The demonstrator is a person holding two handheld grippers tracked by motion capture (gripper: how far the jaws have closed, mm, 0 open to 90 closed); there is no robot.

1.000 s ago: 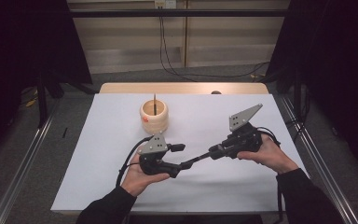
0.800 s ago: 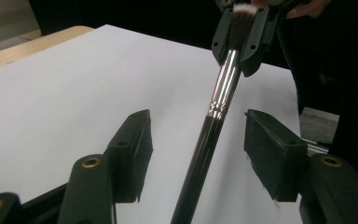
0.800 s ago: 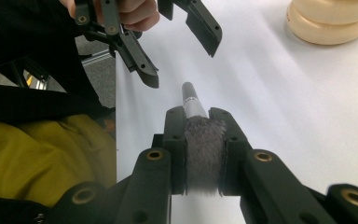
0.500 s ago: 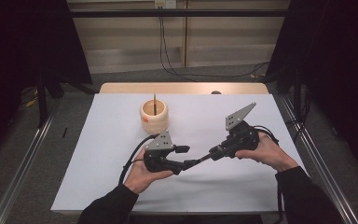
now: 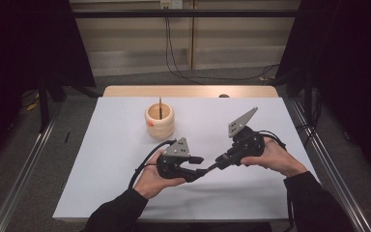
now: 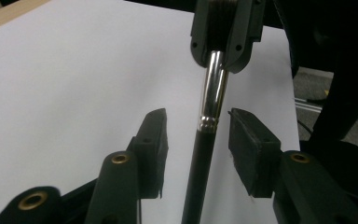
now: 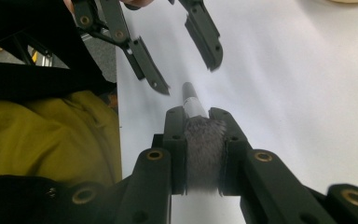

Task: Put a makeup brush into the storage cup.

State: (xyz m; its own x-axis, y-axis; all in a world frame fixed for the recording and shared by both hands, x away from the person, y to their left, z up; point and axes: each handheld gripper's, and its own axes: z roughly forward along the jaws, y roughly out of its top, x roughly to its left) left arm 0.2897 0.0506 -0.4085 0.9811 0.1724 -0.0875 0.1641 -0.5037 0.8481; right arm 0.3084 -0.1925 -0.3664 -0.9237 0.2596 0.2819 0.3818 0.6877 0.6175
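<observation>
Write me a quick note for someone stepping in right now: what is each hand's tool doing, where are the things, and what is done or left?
Right tool: shut on the makeup brush, clamped at its bristle end; the handle sticks out toward the other hand.
Left tool: open, jaws have just been closing around the brush handle, pads not yet touching it.
Wooden cup: upright on the white table, farther back, with another thin stick standing in it.
Done: brush lifted and offered across.
Left: probably close the left tool on the handle, release the right, then likely put the brush in the cup.
</observation>
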